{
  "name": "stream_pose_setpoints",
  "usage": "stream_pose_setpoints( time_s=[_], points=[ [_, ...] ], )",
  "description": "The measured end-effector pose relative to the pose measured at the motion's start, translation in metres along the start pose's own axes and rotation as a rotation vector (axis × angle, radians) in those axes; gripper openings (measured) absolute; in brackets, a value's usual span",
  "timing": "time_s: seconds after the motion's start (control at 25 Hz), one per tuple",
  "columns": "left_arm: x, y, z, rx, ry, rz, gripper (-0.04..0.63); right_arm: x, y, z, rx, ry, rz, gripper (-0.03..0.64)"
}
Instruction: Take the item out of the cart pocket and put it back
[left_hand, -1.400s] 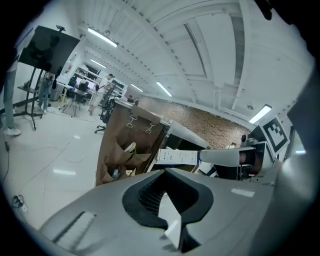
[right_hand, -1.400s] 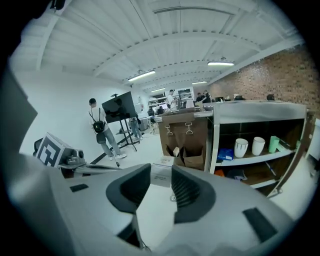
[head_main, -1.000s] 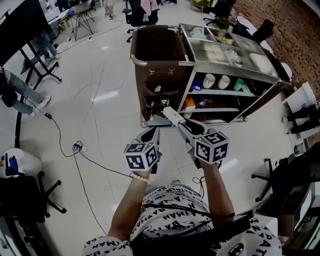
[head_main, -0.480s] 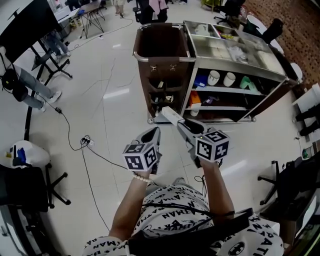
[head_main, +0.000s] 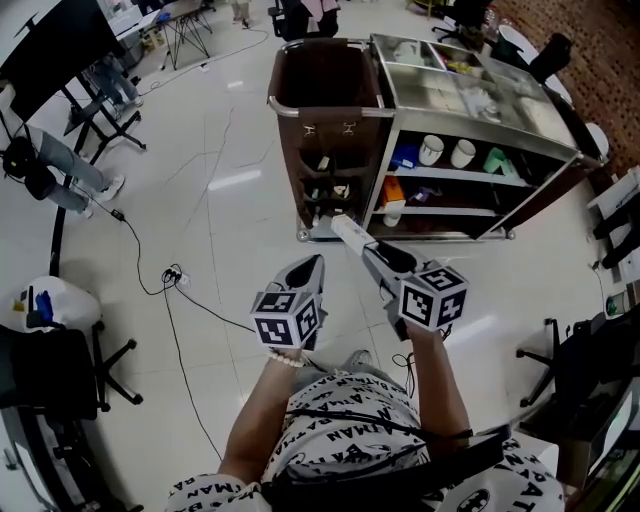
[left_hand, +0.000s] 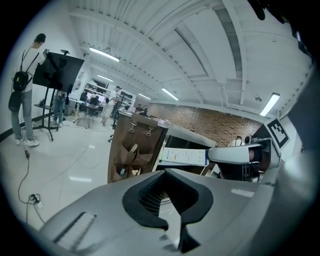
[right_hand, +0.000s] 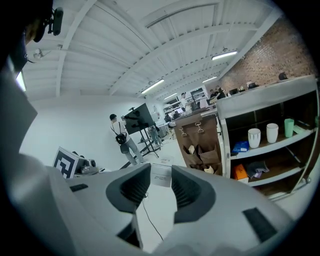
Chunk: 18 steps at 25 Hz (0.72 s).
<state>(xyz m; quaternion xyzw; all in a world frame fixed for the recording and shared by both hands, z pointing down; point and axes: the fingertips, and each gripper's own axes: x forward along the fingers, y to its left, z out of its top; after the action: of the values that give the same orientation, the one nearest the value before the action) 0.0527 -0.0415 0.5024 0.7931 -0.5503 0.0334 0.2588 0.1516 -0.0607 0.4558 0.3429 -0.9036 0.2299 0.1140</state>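
My right claw (head_main: 370, 252) is clamped on a flat white box (head_main: 343, 226) that sticks out beyond its tips, with the brown cart pockets (head_main: 325, 170) further ahead of it, while my left claw (head_main: 312, 263), just beside it, is pressed together on nothing.

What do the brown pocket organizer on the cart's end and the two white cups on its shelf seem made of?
Pocket organizer: brown and matte, with soft sagging pockets hung from small metal clips, so likely fabric or faux leather; which one is unclear. Cups: white, smooth, faintly glossy, probably ceramic, though plastic is possible.
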Motion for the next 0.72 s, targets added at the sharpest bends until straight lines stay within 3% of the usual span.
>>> stream_pose_setpoints(
  time_s=[0.4, 0.72],
  points=[
    [0.005, 0.017, -0.003, -0.020, 0.011, 0.002, 0.002, 0.007, -0.003, 0.004, 0.010, -0.009, -0.034, 0.144],
    [0.003, 0.033, 0.003, 0.003, 0.017, -0.046, 0.003, 0.015, 0.000, 0.009, 0.018, -0.030, -0.109, 0.144]
  ],
)
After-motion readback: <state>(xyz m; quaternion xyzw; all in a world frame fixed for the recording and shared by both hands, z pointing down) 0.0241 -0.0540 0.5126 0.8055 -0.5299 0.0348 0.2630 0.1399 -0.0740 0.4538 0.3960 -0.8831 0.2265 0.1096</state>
